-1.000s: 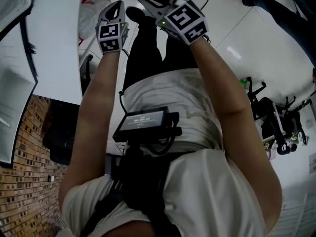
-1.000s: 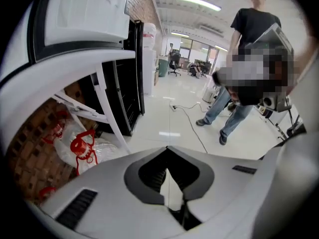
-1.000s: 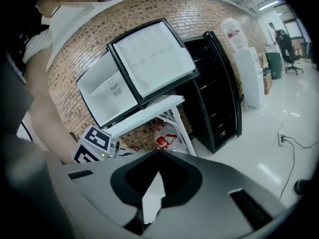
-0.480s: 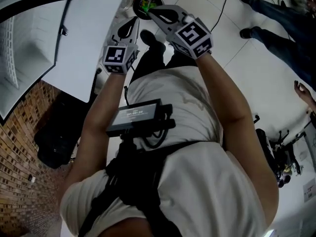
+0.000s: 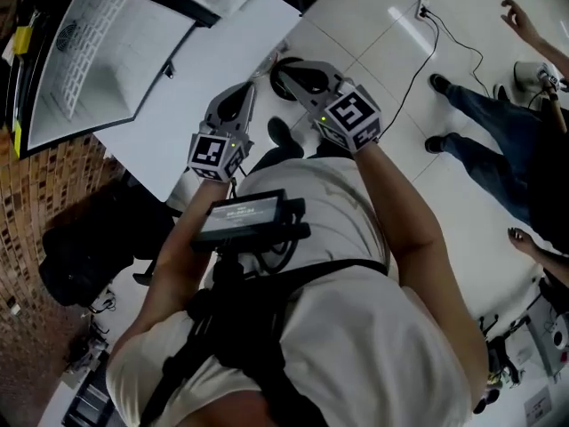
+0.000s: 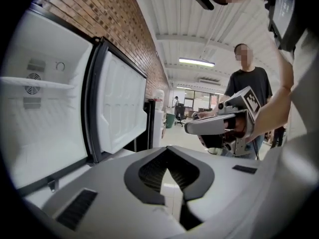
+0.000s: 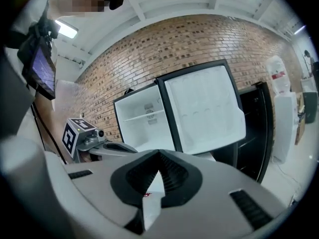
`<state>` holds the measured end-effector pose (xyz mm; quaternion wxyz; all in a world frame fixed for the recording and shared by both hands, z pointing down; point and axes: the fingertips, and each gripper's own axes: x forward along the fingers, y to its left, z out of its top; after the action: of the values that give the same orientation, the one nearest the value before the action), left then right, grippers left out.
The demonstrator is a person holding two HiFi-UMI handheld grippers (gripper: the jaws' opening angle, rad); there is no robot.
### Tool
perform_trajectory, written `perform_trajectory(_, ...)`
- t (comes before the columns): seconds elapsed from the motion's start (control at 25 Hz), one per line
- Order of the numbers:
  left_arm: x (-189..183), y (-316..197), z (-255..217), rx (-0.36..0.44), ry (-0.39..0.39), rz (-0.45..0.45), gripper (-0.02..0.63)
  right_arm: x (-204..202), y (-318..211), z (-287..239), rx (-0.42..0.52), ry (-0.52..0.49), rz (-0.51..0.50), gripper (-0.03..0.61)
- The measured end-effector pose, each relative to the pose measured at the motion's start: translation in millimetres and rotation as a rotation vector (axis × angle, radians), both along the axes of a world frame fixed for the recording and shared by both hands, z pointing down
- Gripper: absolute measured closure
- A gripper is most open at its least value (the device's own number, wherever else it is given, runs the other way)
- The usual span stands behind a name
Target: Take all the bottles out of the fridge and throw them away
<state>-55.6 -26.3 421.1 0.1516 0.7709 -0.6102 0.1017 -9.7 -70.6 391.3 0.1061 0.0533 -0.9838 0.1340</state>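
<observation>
The white fridge [image 5: 98, 52] stands open at the upper left of the head view, with its door [image 5: 222, 34] swung wide. Its pale interior [image 7: 142, 118] has one shelf, and no bottle shows in any view. Both grippers are held up side by side in front of the person's chest. My left gripper [image 5: 244, 92] is shut with nothing between its jaws. My right gripper [image 5: 283, 68] is just to its right, also shut and holding nothing. The left gripper view has the right gripper [image 6: 219, 126] at its right. The right gripper view has the left gripper [image 7: 89, 138] at its left.
A brick wall [image 7: 164, 49] runs behind the fridge. A black bag [image 5: 80, 247] lies on the floor at the left. People stand on the white tiled floor at the right [image 5: 484, 145], and a cable [image 5: 436, 38] trails there. One person [image 6: 246, 83] stands beyond the right gripper.
Both grippers have risen and turned from pointing down at the floor toward level. The head view has swung so the open fridge now shows at upper left. Jaws stay shut.
</observation>
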Motion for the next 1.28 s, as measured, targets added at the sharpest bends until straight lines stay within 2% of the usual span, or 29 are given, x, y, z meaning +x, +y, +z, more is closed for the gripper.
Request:
perform_trajectory(0.28,-53,28,-40,0.103,-0.005,-0.197,0.606,-39,14,-37,0.045,-0.069,-0.129,0.577)
perform_trajectory(0.44,-98,42,-75,0.163,-0.042,-0.297,0.606,-86,23,-65,0.085,-0.139,-0.208,0.577)
perform_trajectory(0.68,-128,94,-96,0.213,-0.01,-0.47,0.606,-134,64,-90,0.074,-0.174,-0.369,0.577)
perform_trajectory(0.84,-149,113,-116,0.253,-0.038,-0.528,0.607,-165,87,-111,0.072,-0.215,-0.454,0.577)
perform_trajectory(1.08,-136,119,-104,0.257,-0.069,-0.603,0.607,-155,91,-109,0.07,-0.251,-0.523,0.577)
perform_trajectory(1.28,-164,140,-108,0.257,-0.068,-0.614,0.607,-185,116,-113,0.086,-0.236,-0.548,0.577)
